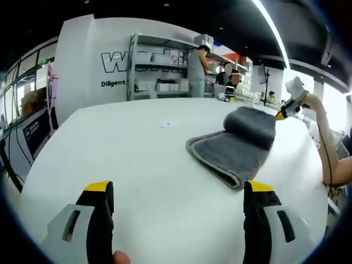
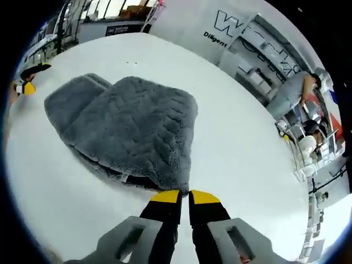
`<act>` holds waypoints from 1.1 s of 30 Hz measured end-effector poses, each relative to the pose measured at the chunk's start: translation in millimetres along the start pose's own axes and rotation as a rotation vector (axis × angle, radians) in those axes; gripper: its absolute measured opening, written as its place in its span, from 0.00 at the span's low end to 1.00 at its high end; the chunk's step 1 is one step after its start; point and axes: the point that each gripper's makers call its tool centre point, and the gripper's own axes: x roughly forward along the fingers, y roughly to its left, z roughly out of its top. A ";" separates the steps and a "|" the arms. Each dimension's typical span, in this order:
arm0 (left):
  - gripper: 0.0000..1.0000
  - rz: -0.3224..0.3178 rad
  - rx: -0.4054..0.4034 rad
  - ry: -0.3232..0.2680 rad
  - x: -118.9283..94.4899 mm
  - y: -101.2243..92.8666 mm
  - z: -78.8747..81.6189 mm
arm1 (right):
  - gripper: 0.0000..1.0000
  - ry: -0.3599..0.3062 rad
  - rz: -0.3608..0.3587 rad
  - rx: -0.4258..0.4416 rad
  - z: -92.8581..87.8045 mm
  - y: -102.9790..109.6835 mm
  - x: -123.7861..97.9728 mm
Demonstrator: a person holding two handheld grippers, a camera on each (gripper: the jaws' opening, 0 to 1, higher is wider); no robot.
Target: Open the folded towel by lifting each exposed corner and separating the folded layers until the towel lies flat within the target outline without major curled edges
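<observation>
- In the left gripper view, we held the left gripper (image 1: 179, 201) with its jaws spread wide and nothing between them, its yellow-tipped black fingers (image 1: 100, 193) rising from the bottom over the white table (image 1: 126, 159).
- The grey towel (image 1: 237, 144) lay folded ahead of that gripper and off to its right, well apart from its tips; the far end looked humped or rolled, and we could not tell how many layers it hid.
- Beyond the towel, at its far right end, we saw the right gripper (image 1: 287, 109) held by a person's hand; its tips were hidden behind the towel's hump, so from here we could not tell its grip.
- In the right gripper view, the right gripper (image 2: 184, 199) had its jaws drawn together with barely a slit between the yellow tips, right at the near corner of the towel (image 2: 132, 126).
- Whether a sliver of cloth was pinched between those tips we could not make out; the corner met them just at the edge.
- The towel spread away from the tips, a thicker folded layer on top, a dark gap under its near edge.
- At the far left edge of that view a yellow and black tip of the left gripper (image 2: 25, 82) showed, cut off by the rim.
- Behind the table we saw metal shelving (image 1: 159, 69) and people (image 1: 196, 66) standing by it, small and blurred; lettering on the wall (image 1: 118, 61) was partly covered by the shelves.
</observation>
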 end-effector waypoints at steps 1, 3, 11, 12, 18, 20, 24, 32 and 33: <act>0.97 0.000 -0.001 0.000 0.0 -0.2 -0.2 | 0.06 0.010 0.002 0.014 -3.3 -0.8 2.3; 0.97 0.001 -0.002 0.002 -0.1 -0.2 -0.8 | 0.08 0.035 0.009 0.032 -10.7 -4.2 7.3; 0.97 -0.001 -0.001 0.000 0.0 0.5 0.5 | 0.35 0.055 -0.023 -0.006 -10.7 -3.5 0.8; 0.97 -0.001 -0.001 0.000 0.0 0.6 0.4 | 0.37 0.050 -0.030 -0.004 -8.5 -5.2 -0.8; 0.97 0.000 -0.001 0.001 0.1 2.2 0.8 | 0.58 -0.016 -0.046 -0.010 8.1 -7.8 -10.2; 0.97 0.000 -0.001 0.001 0.4 2.7 1.1 | 0.69 -0.015 -0.051 -0.017 7.7 -5.5 -13.6; 0.97 0.000 -0.001 0.002 0.5 3.7 1.2 | 0.88 -0.043 -0.149 -0.021 15.7 -24.3 -24.6; 0.97 -0.002 -0.002 0.004 0.4 2.8 0.5 | 0.99 -0.093 -0.130 -0.010 33.2 -15.7 -24.2; 0.97 -0.002 -0.002 0.005 0.2 2.3 0.2 | 0.99 -0.100 -0.118 -0.020 35.5 -11.7 -24.1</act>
